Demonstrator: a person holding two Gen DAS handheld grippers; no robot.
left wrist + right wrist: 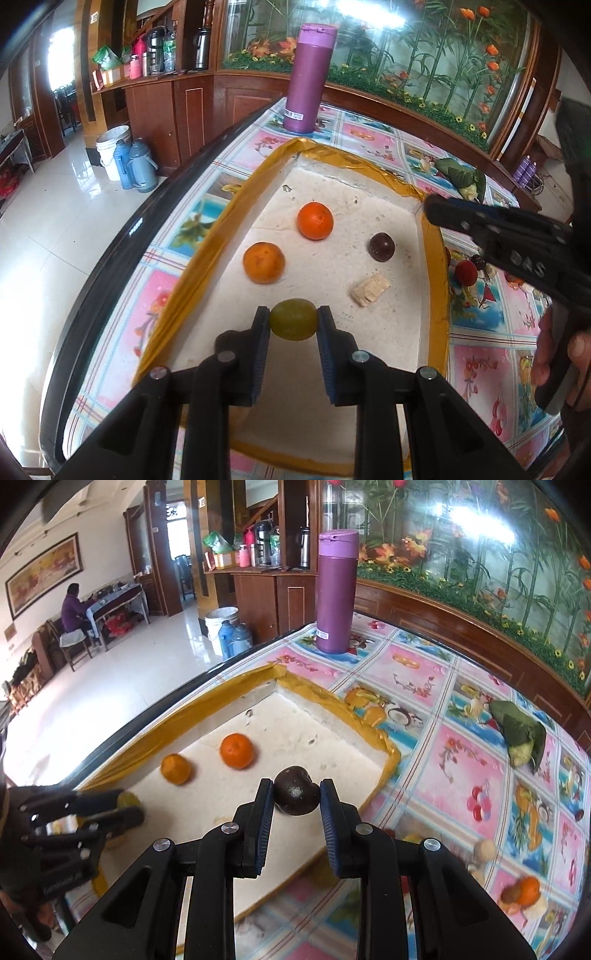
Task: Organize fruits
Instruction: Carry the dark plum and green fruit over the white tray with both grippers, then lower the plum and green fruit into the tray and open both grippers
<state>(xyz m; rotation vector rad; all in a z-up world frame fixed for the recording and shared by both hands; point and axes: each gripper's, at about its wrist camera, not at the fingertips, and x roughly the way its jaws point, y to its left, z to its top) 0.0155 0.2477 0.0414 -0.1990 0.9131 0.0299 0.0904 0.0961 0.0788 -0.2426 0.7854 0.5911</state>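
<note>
A white foam tray with a yellow taped rim point(236, 206) lies on the table. In it lie two oranges point(315, 220) point(263, 262), a dark brown fruit point(381, 246) and a pale block point(370, 289). My left gripper point(293, 319) is shut on a green fruit point(293, 324) low over the tray. In the right wrist view my right gripper point(296, 796) is shut on a dark brown fruit point(296, 795) above the tray's point(221, 698) right part. The oranges point(236, 750) point(176, 768) lie beyond it. The left gripper shows at the left point(125, 808).
A tall purple flask point(309, 79) stands behind the tray on the patterned tablecloth point(480, 354). A leaf-wrapped bundle point(524, 734) lies at the right. The table edge point(122, 236) drops to a tiled floor with buckets and thermoses point(125, 158).
</note>
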